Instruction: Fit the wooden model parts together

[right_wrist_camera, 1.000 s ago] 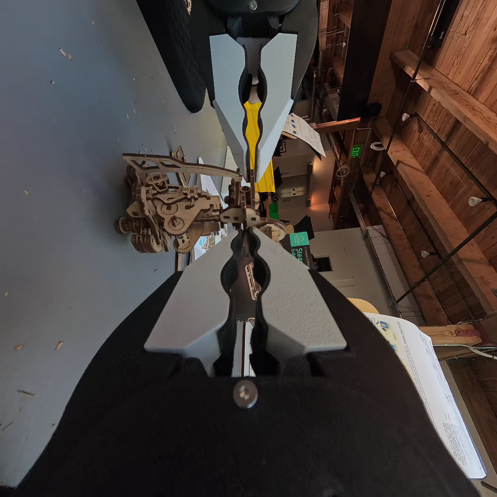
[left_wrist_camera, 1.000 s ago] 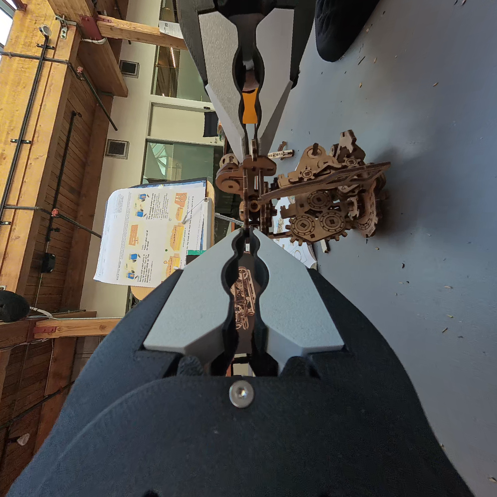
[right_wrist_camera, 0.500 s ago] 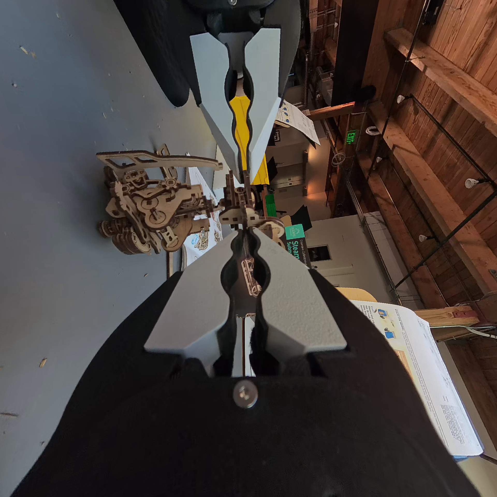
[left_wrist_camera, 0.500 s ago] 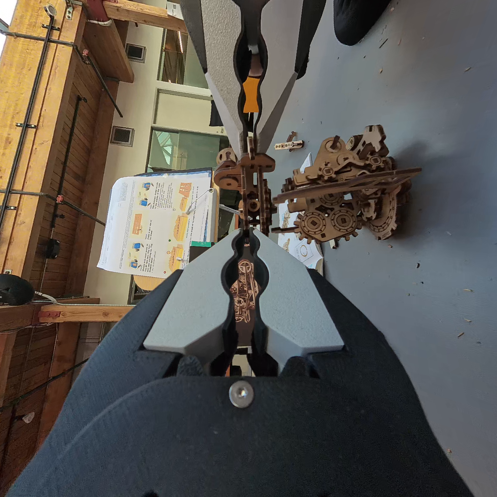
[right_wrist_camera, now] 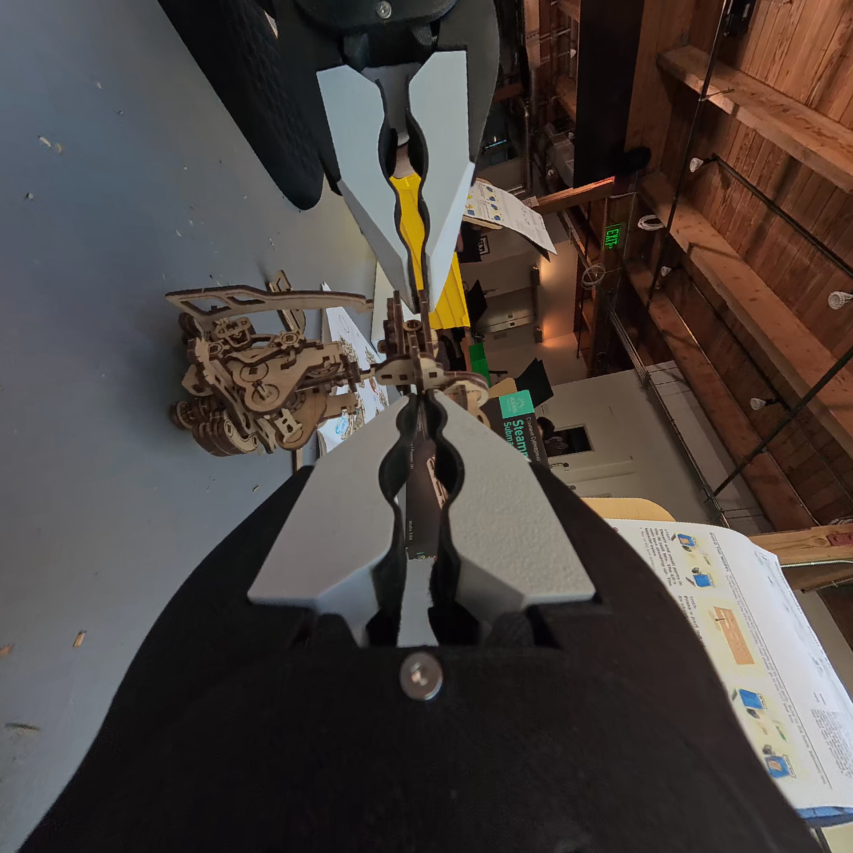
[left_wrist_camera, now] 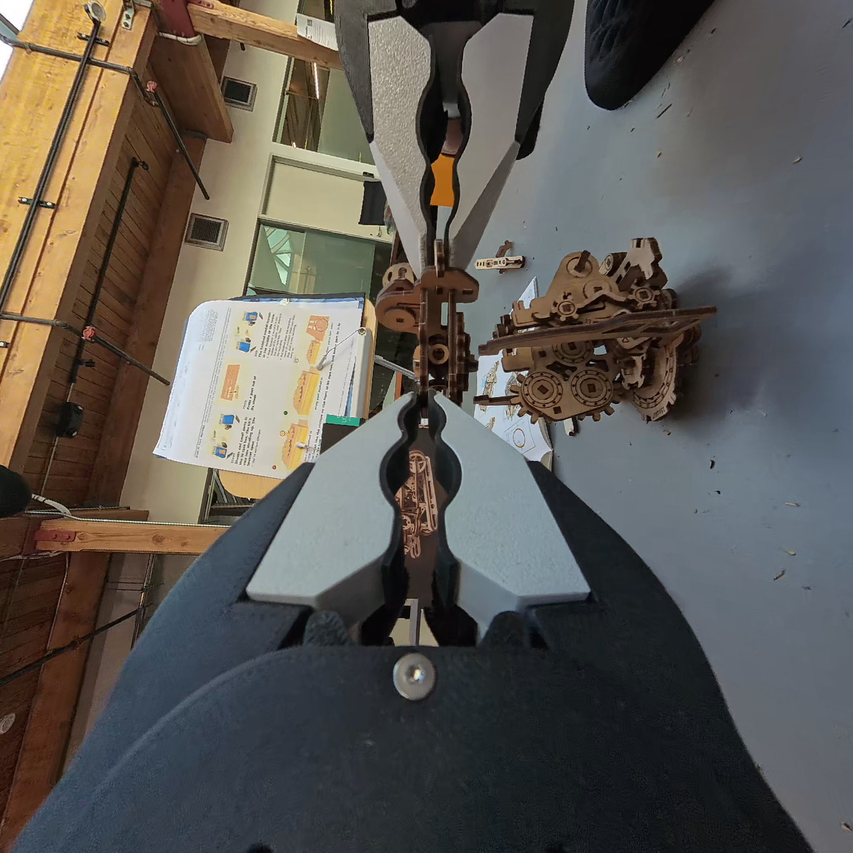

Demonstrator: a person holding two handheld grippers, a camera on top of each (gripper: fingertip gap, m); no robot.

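Observation:
A small wooden sub-assembly (left_wrist_camera: 438, 323) of plates and gears hangs in the air between my two grippers. My left gripper (left_wrist_camera: 427, 398) is shut on its near end. My right gripper (left_wrist_camera: 437, 258) reaches in from the top of the left wrist view and is shut on its far end. In the right wrist view my right gripper (right_wrist_camera: 422, 398) holds the same sub-assembly (right_wrist_camera: 411, 362), and my left gripper (right_wrist_camera: 417, 300) comes in from above. The large wooden gear model (left_wrist_camera: 595, 351) stands on the grey table (left_wrist_camera: 692, 507), apart from the held piece; it also shows in the right wrist view (right_wrist_camera: 258, 392).
A small loose wooden piece (left_wrist_camera: 501, 263) lies beyond the model. A printed booklet (left_wrist_camera: 512, 415) lies beside the model. An instruction sheet (left_wrist_camera: 267, 383) stands at the table's edge. A black object (left_wrist_camera: 637, 46) sits at the far end. Wood chips dot the table. The gap from one gripper's tips to the other's is roughly 5 centimetres. It is some 15 centimetres from my right tips to the black object (left_wrist_camera: 637, 46).
Both grippers have carried the sub-assembly away from the large model, and a clear gap now shows between them. Both grippers stay shut.

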